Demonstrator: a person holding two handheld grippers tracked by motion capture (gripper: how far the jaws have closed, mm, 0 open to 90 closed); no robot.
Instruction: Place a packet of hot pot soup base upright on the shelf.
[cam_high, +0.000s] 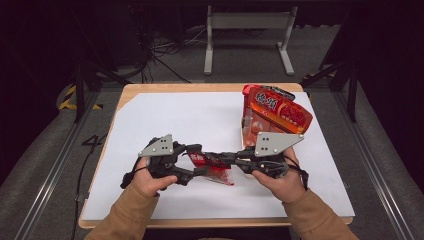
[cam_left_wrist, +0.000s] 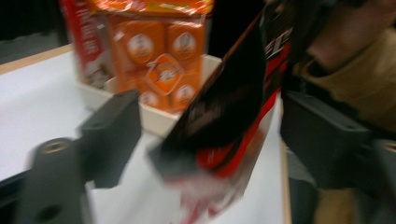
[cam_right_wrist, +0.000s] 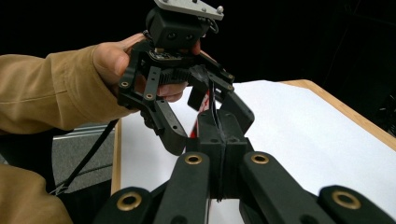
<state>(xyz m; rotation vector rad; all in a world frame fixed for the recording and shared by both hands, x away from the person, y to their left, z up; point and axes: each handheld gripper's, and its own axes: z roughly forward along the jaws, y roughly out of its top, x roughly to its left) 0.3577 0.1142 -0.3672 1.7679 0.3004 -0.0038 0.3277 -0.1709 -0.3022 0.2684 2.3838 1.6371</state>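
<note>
High view: right tool (cam_high: 239, 160) clenched on red snack packet (cam_high: 212, 165), held above worktop (cam_high: 175, 120) betw. both tools. Left tool (cam_high: 192, 162) released, jaws either side of packet. Handover step; next probably carry to box (cam_high: 272, 117) behind right tool.

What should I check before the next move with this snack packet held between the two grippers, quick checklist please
1. Right gripper shut on the snack packet: ok, its jaws are pressed together on the packet's edge.
2. Left gripper free of the packet: ok, its jaws stand apart on either side of the packet and the pads do not press it.
3. Packet lifted off the white sheet: cannot tell, its lower edge is blurred in the left gripper view.
4. Box of orange snack packs upright at the far right of the table: ok.
5. Room in the box for this packet: cannot tell, its inside is hidden.
</note>
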